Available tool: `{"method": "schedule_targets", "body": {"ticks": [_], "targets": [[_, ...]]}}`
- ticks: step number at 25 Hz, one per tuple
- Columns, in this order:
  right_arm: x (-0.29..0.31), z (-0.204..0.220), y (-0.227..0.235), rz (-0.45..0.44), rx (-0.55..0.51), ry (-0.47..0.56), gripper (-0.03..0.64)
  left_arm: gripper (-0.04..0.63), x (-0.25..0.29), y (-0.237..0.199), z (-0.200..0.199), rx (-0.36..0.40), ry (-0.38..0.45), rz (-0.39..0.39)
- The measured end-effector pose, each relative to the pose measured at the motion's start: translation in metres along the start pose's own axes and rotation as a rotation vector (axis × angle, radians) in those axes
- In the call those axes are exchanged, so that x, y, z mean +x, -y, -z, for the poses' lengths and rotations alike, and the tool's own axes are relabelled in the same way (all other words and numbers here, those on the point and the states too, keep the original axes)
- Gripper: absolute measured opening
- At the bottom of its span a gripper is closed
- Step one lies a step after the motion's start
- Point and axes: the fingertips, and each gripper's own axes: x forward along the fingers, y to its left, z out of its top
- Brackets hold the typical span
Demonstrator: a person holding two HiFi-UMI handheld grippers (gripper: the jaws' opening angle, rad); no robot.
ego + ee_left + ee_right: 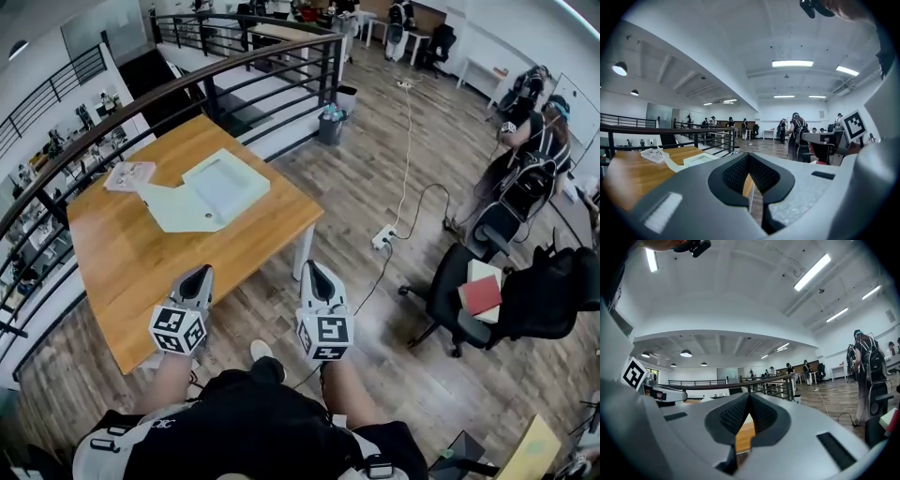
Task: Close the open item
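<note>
Head view: my left tongs [198,275] hover over the surface's [122,262] near edge and my right tongs [315,272] hang off it, over the floor [375,309]. Bare wood lies between them and the open white box [225,184].

Left gripper view: tongs [749,157] closed, empty; the box [701,159] lies ahead.

Right gripper view: tongs [749,397] closed, empty.

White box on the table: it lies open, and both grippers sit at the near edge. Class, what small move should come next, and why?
Probably reach the left gripper forward toward the lid flap lying flat beside the white box. It and the right gripper are shut, empty and short of the box.
</note>
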Motion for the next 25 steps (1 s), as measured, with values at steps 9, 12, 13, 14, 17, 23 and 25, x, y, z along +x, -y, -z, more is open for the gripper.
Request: {"method": "schedule_targets", "body": {"ticks": [9,12,13,14,17,23,25], "targets": [[0.123,-0.006,-0.015,-0.080,-0.027,-0.036,0.005,0.002,0.053,-0.093,-0.007,-0.083,0.028,-0.083],[0.158,-0.008,-0.023,-0.115,-0.039,-0.041,0.005,0.002,0.062,-0.122,-0.009,-0.102,0.045,-0.123],[0.168,-0.009,-0.027,-0.125,-0.040,-0.044,0.006,0.002,0.064,-0.132,-0.010,-0.104,0.048,-0.134],[0.177,-0.009,-0.031,-0.136,-0.041,-0.047,0.006,0.002,0.064,-0.140,-0.011,-0.107,0.052,-0.148],[0.197,-0.008,-0.045,-0.179,-0.047,-0.058,0.005,0.002,0.056,-0.160,-0.013,-0.115,0.054,-0.199],[0.237,0.003,-0.061,-0.263,-0.036,-0.093,0.005,0.002,0.043,-0.193,-0.006,-0.139,0.036,-0.313],[0.256,0.009,-0.064,-0.301,-0.041,-0.102,0.005,0.002,0.039,-0.203,-0.002,-0.146,0.034,-0.367]]}}
